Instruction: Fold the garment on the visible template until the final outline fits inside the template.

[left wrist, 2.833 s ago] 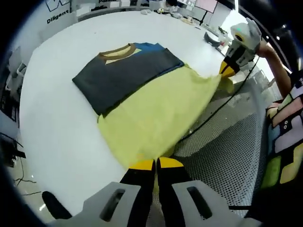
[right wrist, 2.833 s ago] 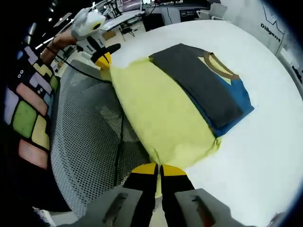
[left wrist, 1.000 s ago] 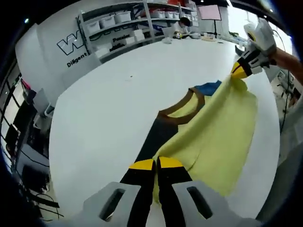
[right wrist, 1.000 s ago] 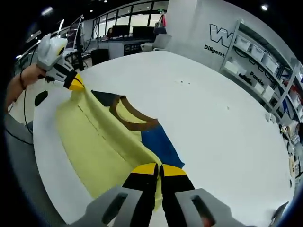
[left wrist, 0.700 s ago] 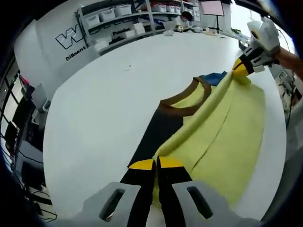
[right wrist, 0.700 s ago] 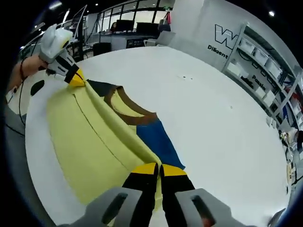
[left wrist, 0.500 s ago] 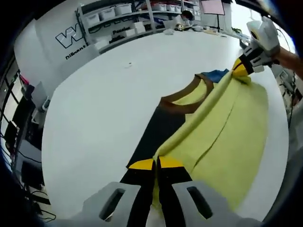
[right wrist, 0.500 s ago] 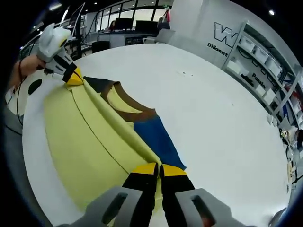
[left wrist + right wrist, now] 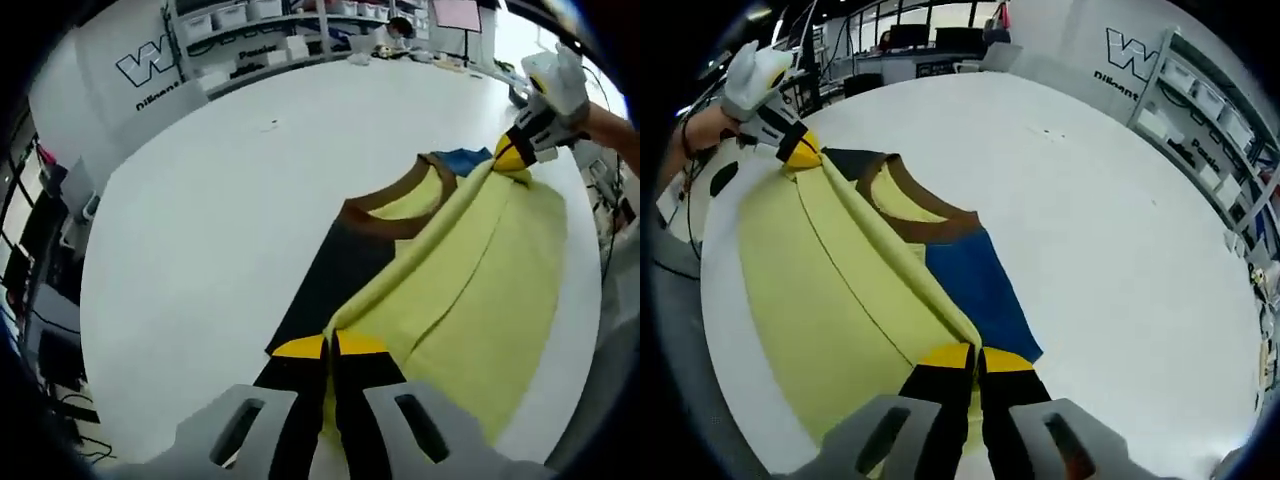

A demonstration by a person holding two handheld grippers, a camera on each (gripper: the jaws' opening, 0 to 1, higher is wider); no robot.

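Note:
A T-shirt lies on the white round table (image 9: 200,190) (image 9: 1120,220). Its yellow lower half (image 9: 470,290) (image 9: 830,290) is folded up over the dark grey (image 9: 335,285) and blue (image 9: 975,290) chest, and the brown collar (image 9: 395,200) (image 9: 915,215) shows beyond the fold. My left gripper (image 9: 330,347) is shut on one corner of the yellow hem; it appears as the far gripper (image 9: 800,150) in the right gripper view. My right gripper (image 9: 975,357) is shut on the other hem corner, seen as the far gripper (image 9: 512,158) in the left gripper view.
Shelves with white bins (image 9: 250,25) (image 9: 1220,120) and a white wall with dark lettering (image 9: 150,70) stand beyond the table. A person's hand (image 9: 600,120) holds the far gripper. Desks and chairs (image 9: 910,45) are behind.
Since 2.8 s ago both grippers carried the yellow hem from the table's near edge up over the shirt's chest. In the last second the fold settled lower and flatter.

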